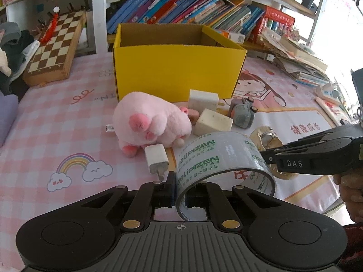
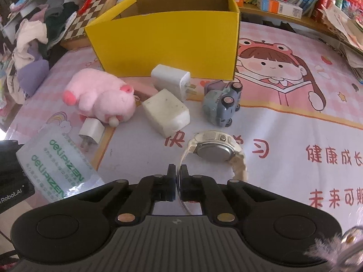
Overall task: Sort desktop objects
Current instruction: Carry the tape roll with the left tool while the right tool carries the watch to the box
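Note:
My left gripper is shut on the near wall of a clear tape roll with green lettering; the roll also shows in the right wrist view. My right gripper is shut on the thin strap of a cream wristwatch, which lies case-back up on the mat. In the left wrist view that gripper comes in from the right over the watch. Behind them lie a pink plush pig, a small white charger, two larger white chargers and a grey toy car.
An open yellow cardboard box stands behind the objects on the pink patterned mat. A chessboard case and a heap of clothes sit at the left. Shelves of books run along the back, with stacked papers at the right.

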